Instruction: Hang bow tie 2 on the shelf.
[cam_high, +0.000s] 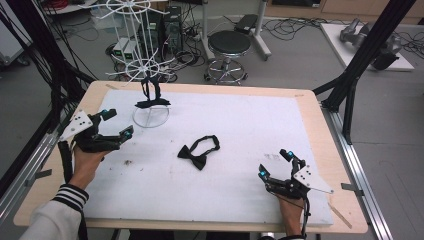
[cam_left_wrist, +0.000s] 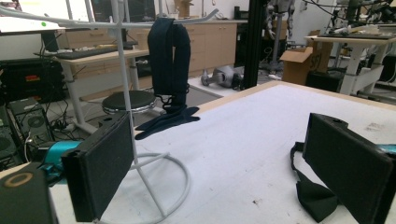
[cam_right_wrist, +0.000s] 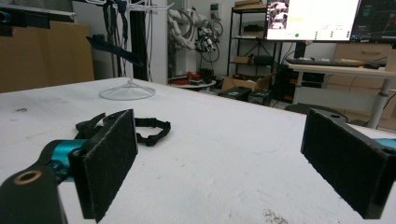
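left gripper (cam_high: 116, 123): gaping, empty | right gripper (cam_high: 273, 163): gaping, empty | bow tie (cam_high: 198, 151): flat on surface (cam_high: 240, 125), between both

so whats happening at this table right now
A person holds a hand-held gripper in each hand over a white-topped table. A black bow tie lies flat mid-table, and a second bow tie hangs on a white wire rack at the far left. The left hand-held gripper is near the rack and the right hand-held gripper near the front right edge; both stand open and hold nothing.
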